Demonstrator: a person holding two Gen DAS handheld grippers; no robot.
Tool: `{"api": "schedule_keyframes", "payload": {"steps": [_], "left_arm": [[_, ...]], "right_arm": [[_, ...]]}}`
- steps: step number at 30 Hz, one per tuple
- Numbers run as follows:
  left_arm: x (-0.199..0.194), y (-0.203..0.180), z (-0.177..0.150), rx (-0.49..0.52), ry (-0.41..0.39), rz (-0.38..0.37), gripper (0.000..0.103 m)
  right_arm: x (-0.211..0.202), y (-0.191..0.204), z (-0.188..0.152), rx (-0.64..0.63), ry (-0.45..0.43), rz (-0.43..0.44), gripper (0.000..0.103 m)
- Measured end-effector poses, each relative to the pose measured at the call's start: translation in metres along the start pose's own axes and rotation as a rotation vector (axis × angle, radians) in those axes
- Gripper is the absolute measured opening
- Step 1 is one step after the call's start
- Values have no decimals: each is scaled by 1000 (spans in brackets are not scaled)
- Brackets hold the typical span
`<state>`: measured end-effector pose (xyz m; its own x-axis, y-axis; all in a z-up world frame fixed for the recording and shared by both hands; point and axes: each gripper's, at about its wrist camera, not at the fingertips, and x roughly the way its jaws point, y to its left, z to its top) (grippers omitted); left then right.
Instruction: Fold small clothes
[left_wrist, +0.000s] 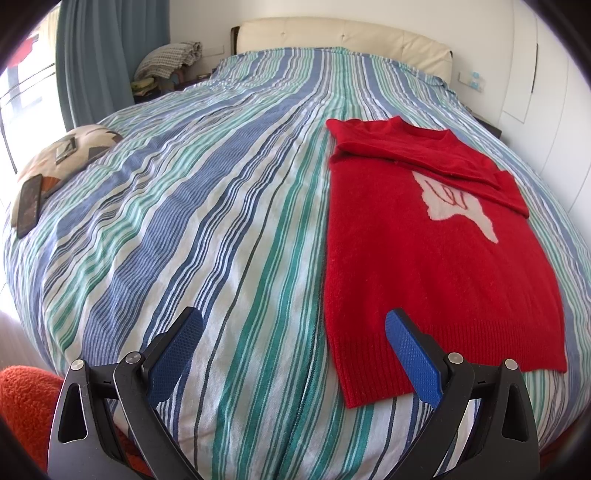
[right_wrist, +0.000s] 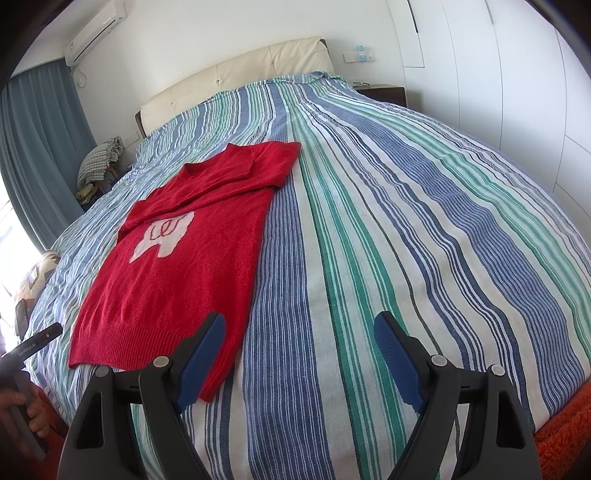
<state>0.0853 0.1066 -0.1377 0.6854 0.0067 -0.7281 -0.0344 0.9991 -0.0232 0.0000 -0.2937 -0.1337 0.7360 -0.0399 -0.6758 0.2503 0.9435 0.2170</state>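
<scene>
A small red knit sweater (left_wrist: 436, 258) with a white motif lies flat on the striped bed cover (left_wrist: 221, 206), its sleeves folded across the chest. It also shows in the right wrist view (right_wrist: 177, 273). My left gripper (left_wrist: 293, 325) is open and empty, above the cover near the sweater's left hem corner. My right gripper (right_wrist: 299, 332) is open and empty, above the cover near the sweater's right hem corner; its left finger overlaps the hem in view. The left gripper's body and the hand holding it (right_wrist: 26, 369) show at the left edge of the right wrist view.
A patterned cushion (left_wrist: 55, 162) with a phone (left_wrist: 29, 205) on it lies at the bed's left edge. A cream headboard (left_wrist: 332, 37) stands at the far end, with a bedside table (right_wrist: 384, 92) at its right. An orange fuzzy fabric (left_wrist: 26, 398) lies at the bed's near edge.
</scene>
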Motion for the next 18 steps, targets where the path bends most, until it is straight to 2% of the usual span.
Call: {"api": "schedule_keyframes", "payload": {"steps": [5, 9, 13, 15, 18], "left_arm": [[0, 0, 0, 1, 2, -2, 100], [-3, 13, 5, -21, 41, -26, 100], [0, 51, 6, -182, 137, -206, 99], [7, 55, 0, -200, 190, -255, 99], [18, 37, -6, -171, 258, -326, 97]], "right_arm": [[0, 1, 0, 2, -1, 0, 82], [-4, 0, 4, 4, -4, 0, 82], [-19, -9, 13, 64, -13, 48, 82], [-22, -8, 10, 82, 14, 121, 82], [-14, 6, 1, 82, 91, 243, 82]]}}
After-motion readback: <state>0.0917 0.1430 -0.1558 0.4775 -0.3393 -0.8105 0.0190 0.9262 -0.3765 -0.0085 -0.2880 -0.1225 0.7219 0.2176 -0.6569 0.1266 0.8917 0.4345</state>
